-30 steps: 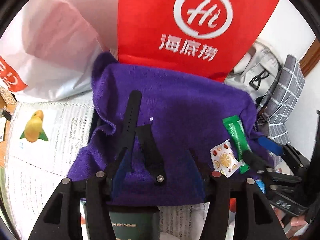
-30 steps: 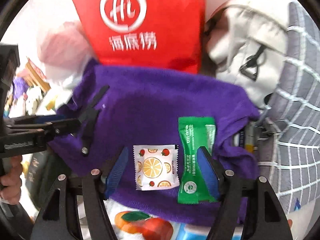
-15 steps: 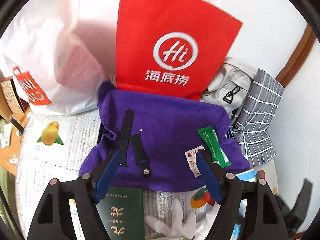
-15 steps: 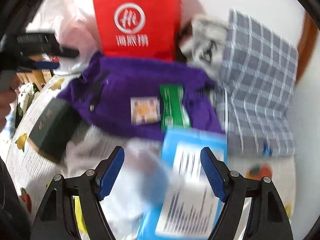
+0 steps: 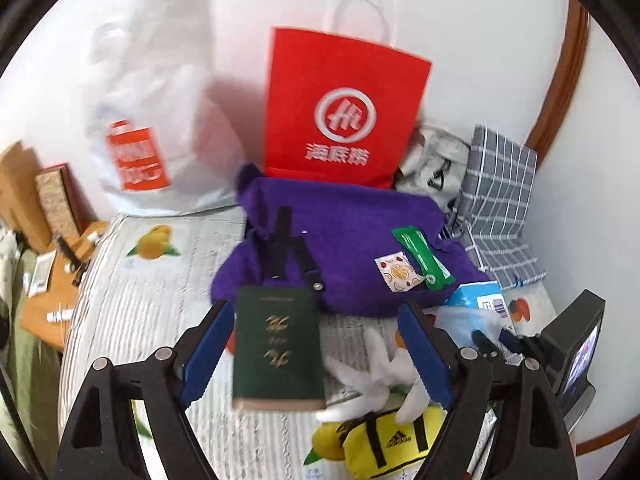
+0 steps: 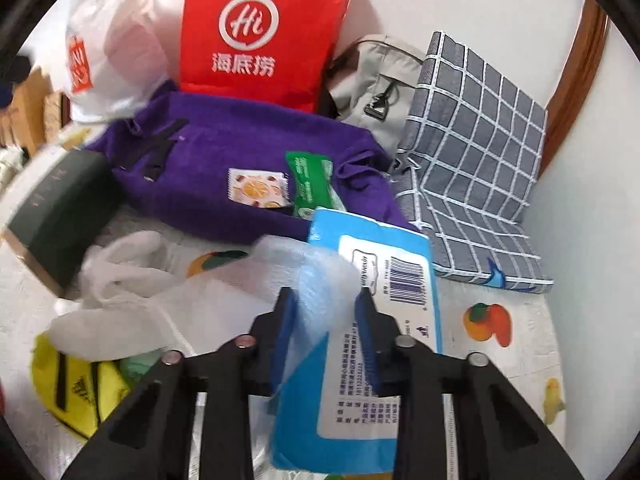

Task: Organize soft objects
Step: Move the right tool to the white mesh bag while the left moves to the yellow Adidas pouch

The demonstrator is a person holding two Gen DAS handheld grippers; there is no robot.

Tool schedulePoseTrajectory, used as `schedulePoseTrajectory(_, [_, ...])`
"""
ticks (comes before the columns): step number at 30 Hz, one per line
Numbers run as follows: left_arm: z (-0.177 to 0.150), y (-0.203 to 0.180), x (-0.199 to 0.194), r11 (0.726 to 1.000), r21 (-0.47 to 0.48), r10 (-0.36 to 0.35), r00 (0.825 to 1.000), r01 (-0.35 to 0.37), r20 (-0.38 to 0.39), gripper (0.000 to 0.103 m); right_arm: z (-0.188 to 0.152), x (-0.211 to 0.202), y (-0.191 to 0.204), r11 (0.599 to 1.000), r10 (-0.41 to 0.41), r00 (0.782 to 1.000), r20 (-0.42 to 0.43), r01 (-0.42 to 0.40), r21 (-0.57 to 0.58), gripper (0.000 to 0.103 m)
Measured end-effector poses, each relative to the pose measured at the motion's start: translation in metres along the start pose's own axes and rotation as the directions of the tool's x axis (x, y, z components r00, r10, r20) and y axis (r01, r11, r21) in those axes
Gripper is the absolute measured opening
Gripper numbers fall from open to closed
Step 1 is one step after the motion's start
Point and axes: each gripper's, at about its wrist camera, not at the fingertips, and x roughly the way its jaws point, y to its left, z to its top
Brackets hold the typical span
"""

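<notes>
Right wrist view shows the right gripper (image 6: 326, 312) with its jaws just drawn in on a piece of clear bubble wrap (image 6: 316, 272); the blue pads pinch the sheet between them, and the wrap billows up and away from the fingertips toward the purple towel (image 6: 240, 152). The wrap lies over the near end of a blue tissue pack (image 6: 372, 320), whose long axis runs almost straight along the gripper's own line, from under the jaws out toward the towel. So the held sheet sits dead ahead of the claw and directly on top of the pack, which it could drag on a lift.

Left wrist view shows the left gripper (image 5: 316, 350) with its jaws just spread wide and nothing pressed between the pads. A dark green booklet (image 5: 276, 348) lies on the bed between the fingers, its long axis in line with them, not touched as far as I can tell. A white glove (image 5: 372, 368) lies just inside the far-side finger, and a yellow pouch (image 5: 384, 436) sits nearer the camera.

The right hand is plainly the nearer one to the wrap; the left hangs over the booklet, well apart from it. The towel with two snack packets (image 6: 280, 188) and a black strap (image 5: 280, 244) lies beyond both.
</notes>
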Motion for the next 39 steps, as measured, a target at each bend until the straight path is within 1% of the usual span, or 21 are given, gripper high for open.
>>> schedulePoseTrajectory(1, [-0.007,0.007,-0.006,1.0,-0.026,-0.011,1.0,0.011,0.012,0.083,-0.001,-0.004,0.0,1.0,0.028,1.0,0.009,-0.028,0.004,0.009])
schedulePoseTrajectory(2, [-0.012,0.01,-0.01,0.999,-0.041,-0.022,1.0,0.023,0.016,0.083,-0.002,-0.007,0.0,0.999,0.045,0.999,0.008,-0.046,0.013,0.003])
schedulePoseTrajectory(4, [-0.027,0.017,-0.017,0.998,-0.051,-0.044,0.999,0.044,0.005,0.083,-0.005,-0.019,0.0,0.995,0.088,0.996,0.018,-0.088,0.042,0.002])
schedulePoseTrajectory(8, [-0.051,0.018,-0.022,0.999,-0.027,-0.029,0.999,0.028,-0.042,0.083,-0.013,-0.049,0.001,0.978,0.182,0.981,0.065,-0.187,0.09,0.002])
schedulePoseTrajectory(9, [-0.057,0.018,-0.023,0.999,-0.028,-0.028,0.999,0.027,-0.046,0.083,-0.016,-0.06,0.001,0.974,0.196,0.977,0.083,-0.204,0.097,0.002])
schedulePoseTrajectory(12, [-0.075,0.021,-0.021,0.996,-0.067,-0.063,0.995,0.058,-0.08,0.083,-0.023,-0.084,0.001,0.97,0.207,0.97,0.125,-0.221,0.105,0.002])
schedulePoseTrajectory(14, [-0.087,0.022,-0.016,0.994,-0.092,-0.066,0.992,0.056,-0.111,0.083,-0.032,-0.101,-0.002,0.964,0.223,0.963,0.151,-0.241,0.111,0.002])
schedulePoseTrajectory(16, [-0.1,0.021,-0.009,0.995,-0.096,-0.044,0.988,0.03,-0.149,0.083,-0.039,-0.113,-0.003,0.959,0.237,0.957,0.165,-0.258,0.117,0.002])
schedulePoseTrajectory(19, [-0.116,0.018,0.003,0.996,-0.086,-0.025,0.98,0.008,-0.198,0.083,-0.055,-0.127,-0.004,0.944,0.287,0.943,0.17,-0.309,0.117,0.002])
schedulePoseTrajectory(22, [-0.132,0.012,0.012,0.995,-0.095,-0.056,0.973,0.036,-0.222,0.083,-0.074,-0.134,-0.005,0.929,0.335,0.929,0.157,-0.354,0.111,0.002])
schedulePoseTrajectory(24, [-0.14,0.006,0.017,0.993,-0.106,-0.08,0.97,0.057,-0.229,0.083,-0.088,-0.134,-0.009,0.93,0.33,0.933,0.143,-0.348,0.121,0.002])
schedulePoseTrajectory(27, [-0.145,-0.008,0.026,0.992,-0.097,-0.098,0.969,0.077,-0.228,0.083,-0.105,-0.131,-0.02,0.921,0.344,0.931,0.117,-0.359,0.149,0.002])
schedulePoseTrajectory(28, [-0.146,-0.011,0.029,0.993,-0.086,-0.095,0.97,0.077,-0.223,0.083,-0.111,-0.128,-0.024,0.922,0.341,0.934,0.103,-0.354,0.156,0.002])
schedulePoseTrajectory(29, [-0.146,-0.016,0.034,0.996,-0.066,-0.076,0.972,0.063,-0.222,0.083,-0.118,-0.126,-0.028,0.927,0.324,0.942,0.094,-0.335,0.168,0.002])
schedulePoseTrajectory(31, [-0.144,-0.025,0.04,0.999,-0.033,-0.038,0.977,0.032,-0.211,0.083,-0.128,-0.118,-0.036,0.928,0.311,0.948,0.069,-0.319,0.191,0.002])
schedulePoseTrajectory(33, [-0.144,-0.031,0.045,0.999,-0.019,-0.033,0.98,0.03,-0.195,0.081,-0.139,-0.11,-0.045,0.927,0.3,0.953,0.045,-0.302,0.223,0.002])
schedulePoseTrajectory(35, [-0.144,-0.034,0.053,0.999,-0.028,-0.038,0.978,0.032,-0.207,0.081,-0.148,-0.103,-0.054,0.925,0.295,0.955,0.024,-0.292,0.243,0.002])
schedulePoseTrajectory(36, [-0.144,-0.035,0.056,0.999,-0.032,-0.037,0.977,0.031,-0.212,0.077,-0.153,-0.099,-0.058,0.926,0.288,0.958,0.01,-0.281,0.251,0.002])
schedulePoseTrajectory(37, [-0.146,-0.036,0.06,0.999,-0.031,-0.037,0.976,0.031,-0.213,0.063,-0.156,-0.096,-0.06,0.929,0.282,0.959,-0.004,-0.272,0.253,0.004])
schedulePoseTrajectory(38, [-0.147,-0.037,0.063,0.999,-0.028,-0.037,0.976,0.031,-0.213,0.056,-0.159,-0.092,-0.062,0.933,0.271,0.962,-0.022,-0.257,0.251,0.006])
schedulePoseTrajectory(39, [-0.148,-0.038,0.064,0.998,-0.036,-0.058,0.976,0.051,-0.208,0.042,-0.162,-0.088,-0.063,0.94,0.254,0.966,-0.04,-0.237,0.244,0.006])
